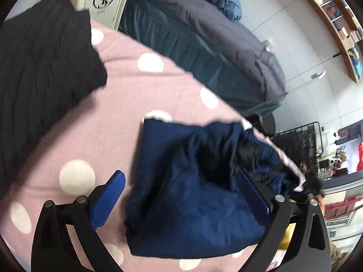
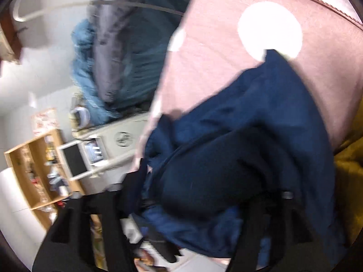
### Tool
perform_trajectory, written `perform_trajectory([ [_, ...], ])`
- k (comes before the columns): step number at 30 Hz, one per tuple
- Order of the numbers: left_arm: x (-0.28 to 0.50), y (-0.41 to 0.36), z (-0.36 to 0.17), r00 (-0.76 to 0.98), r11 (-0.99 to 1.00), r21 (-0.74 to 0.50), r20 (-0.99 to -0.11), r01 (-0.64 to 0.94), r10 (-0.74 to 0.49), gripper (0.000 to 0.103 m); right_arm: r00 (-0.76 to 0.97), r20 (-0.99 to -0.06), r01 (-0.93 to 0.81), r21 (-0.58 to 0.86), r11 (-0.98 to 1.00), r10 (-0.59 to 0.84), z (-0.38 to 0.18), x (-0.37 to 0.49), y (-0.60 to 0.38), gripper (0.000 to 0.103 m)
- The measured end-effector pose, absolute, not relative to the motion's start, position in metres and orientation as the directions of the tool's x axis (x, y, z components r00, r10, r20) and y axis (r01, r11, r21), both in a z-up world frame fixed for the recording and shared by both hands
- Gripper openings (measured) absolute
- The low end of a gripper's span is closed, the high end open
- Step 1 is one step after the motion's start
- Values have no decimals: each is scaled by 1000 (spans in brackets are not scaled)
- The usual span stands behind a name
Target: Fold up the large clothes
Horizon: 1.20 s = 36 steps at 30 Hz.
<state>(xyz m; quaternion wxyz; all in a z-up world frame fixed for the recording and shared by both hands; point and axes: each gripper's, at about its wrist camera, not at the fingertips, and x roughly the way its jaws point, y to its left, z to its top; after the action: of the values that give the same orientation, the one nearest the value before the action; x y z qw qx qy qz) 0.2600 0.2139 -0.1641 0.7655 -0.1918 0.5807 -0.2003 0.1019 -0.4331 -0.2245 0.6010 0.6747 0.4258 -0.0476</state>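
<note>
We judge the step in hand to be the letting-go after a fold, and to do it well we draw both tools straight back off the cloth without dragging it, so the layers lie flat as set down. The navy blue folded fabric garment [image 1: 195, 195] lies on the pink bedsheet with white polka dots [image 1: 127, 95], near the sheet's edge. Our left gripper [image 1: 179, 195] stands wide open: its ribbed blue left pad [image 1: 109, 199] sits clear of the cloth at 9 o'clock of the garment, while the other pad lies along the garment's 3 o'clock edge, not pressing it that we can see. In the blurred right wrist view, our right gripper [image 2: 199, 195] appears parted, with the garment bulging between the dark fingers; whether the pads touch it we cannot tell. A black ribbed cloth [image 1: 40, 68] rests well apart at 10 o'clock.
</note>
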Motion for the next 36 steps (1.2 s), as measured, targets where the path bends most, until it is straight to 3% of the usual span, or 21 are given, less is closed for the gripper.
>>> perform_trajectory([
  [1, 253, 210, -171, 235, 849, -523, -819, 73, -524, 96, 654, -546, 604, 793, 73, 524, -216, 102, -432, 77],
  [4, 238, 204, -188, 223, 854, -518, -827, 53, -516, 96, 675, -527, 552, 825, 119, 516, -191, 99, -431, 78],
  [8, 223, 197, -194, 221, 858, -511, -832, 50, -508, 96, 614, -657, 548, 754, 363, 438, -156, 89, -425, 78],
  [13, 212, 198, -190, 230, 882, -466, -853, 68, -468, 96, 542, -820, 566, 517, 642, 182, -121, 56, -415, 78],
  [21, 200, 194, -201, 199, 903, -417, -881, 103, -430, 96, 392, -918, 562, 284, 777, 52, -151, 19, -393, 78],
  [28, 199, 162, -237, 125, 919, -357, -917, 165, -379, 96, 313, -947, 500, 233, 834, 77, -187, 31, -365, 77],
  [29, 200, 156, -239, 138, 926, -326, -925, 190, -354, 95, 296, -952, 491, 224, 842, 81, -192, 35, -361, 74],
  [30, 201, 148, -241, 161, 932, -285, -932, 225, -324, 94, 270, -960, 474, 194, 859, 68, -198, 40, -354, 58],
  [32, 204, 139, -238, 190, 935, -241, -937, 259, -294, 78, 243, -970, 451, 111, 886, -2, -199, 47, -346, 37],
  [33, 208, 137, -234, 206, 934, -234, -934, 270, -293, 65, 253, -967, 445, 106, 889, -11, -196, 48, -345, 22],
  [34, 212, 137, -230, 214, 930, -245, -927, 273, -307, 47, 277, -961, 450, 122, 884, -8, -190, 49, -347, 19],
  [36, 225, 140, -223, 228, 932, -258, -921, 253, -317, 37, 328, -944, 482, 141, 865, -28, -177, 46, -357, 17],
])
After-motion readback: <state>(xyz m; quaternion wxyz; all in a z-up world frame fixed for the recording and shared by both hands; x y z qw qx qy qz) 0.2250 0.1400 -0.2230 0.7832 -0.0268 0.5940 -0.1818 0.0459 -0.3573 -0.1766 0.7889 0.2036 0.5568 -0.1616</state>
